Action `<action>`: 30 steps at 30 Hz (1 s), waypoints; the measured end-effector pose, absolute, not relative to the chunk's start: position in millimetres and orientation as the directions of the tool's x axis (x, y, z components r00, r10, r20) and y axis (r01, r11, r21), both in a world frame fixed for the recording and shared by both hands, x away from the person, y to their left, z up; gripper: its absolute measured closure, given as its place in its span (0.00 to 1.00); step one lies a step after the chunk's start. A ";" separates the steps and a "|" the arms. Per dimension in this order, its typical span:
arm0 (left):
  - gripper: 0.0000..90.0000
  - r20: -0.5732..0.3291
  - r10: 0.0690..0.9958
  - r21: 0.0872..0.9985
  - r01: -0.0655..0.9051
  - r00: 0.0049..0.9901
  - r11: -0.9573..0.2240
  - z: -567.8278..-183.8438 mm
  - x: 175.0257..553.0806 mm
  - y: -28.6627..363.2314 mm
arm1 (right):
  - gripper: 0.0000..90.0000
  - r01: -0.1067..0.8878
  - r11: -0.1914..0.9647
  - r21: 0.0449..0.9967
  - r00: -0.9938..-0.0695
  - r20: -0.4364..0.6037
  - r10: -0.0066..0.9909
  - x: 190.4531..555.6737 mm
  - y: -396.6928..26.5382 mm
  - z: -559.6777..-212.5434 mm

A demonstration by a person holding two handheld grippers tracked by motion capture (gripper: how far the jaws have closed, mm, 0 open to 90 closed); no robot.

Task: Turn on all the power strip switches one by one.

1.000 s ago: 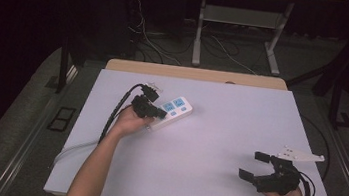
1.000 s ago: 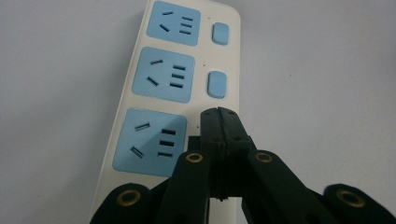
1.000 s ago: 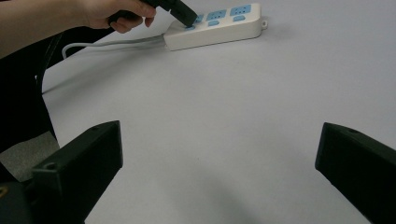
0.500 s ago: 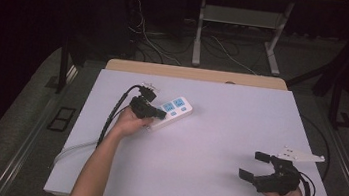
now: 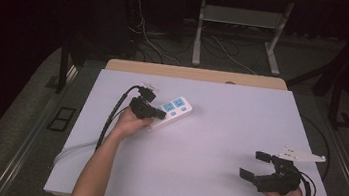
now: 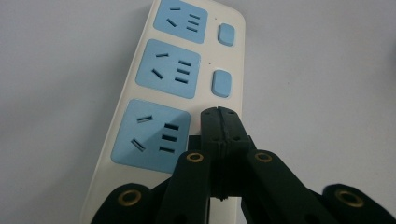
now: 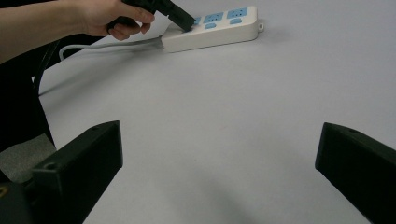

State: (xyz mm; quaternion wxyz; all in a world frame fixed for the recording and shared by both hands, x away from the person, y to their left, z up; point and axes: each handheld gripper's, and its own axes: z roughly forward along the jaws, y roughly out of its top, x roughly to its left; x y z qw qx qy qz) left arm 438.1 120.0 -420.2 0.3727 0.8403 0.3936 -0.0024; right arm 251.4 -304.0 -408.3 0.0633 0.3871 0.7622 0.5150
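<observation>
We find a white power strip with three blue sockets lying on the pale table, left of centre and toward the far side, its cord trailing back toward the near left edge. The left gripper sits over the strip's near end with its jaws pressed flat together, nothing between them; in the left gripper view the joined tips rest on the strip just beside the nearest socket, where a switch would sit in line with the two blue switches farther along. The right gripper hovers near the table's near right corner, well apart from the strip, jaws spread wide and empty.
</observation>
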 end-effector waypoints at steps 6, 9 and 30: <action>1.00 -0.279 0.664 0.628 0.655 0.694 -0.421 -419.2 436.8 118.6 | 0.01 0.523 0.169 0.835 -0.692 0.301 0.656 251.1 -304.3 -408.1; 1.00 -0.264 0.671 0.628 0.652 0.693 -0.426 -417.2 436.8 118.6 | 0.01 0.524 0.167 0.835 -0.691 0.302 0.656 251.4 -305.0 -408.2; 0.99 -0.225 0.638 0.684 0.586 0.736 -0.434 -375.5 446.5 115.4 | 0.01 0.527 0.165 0.834 -0.688 0.305 0.658 251.9 -305.6 -408.3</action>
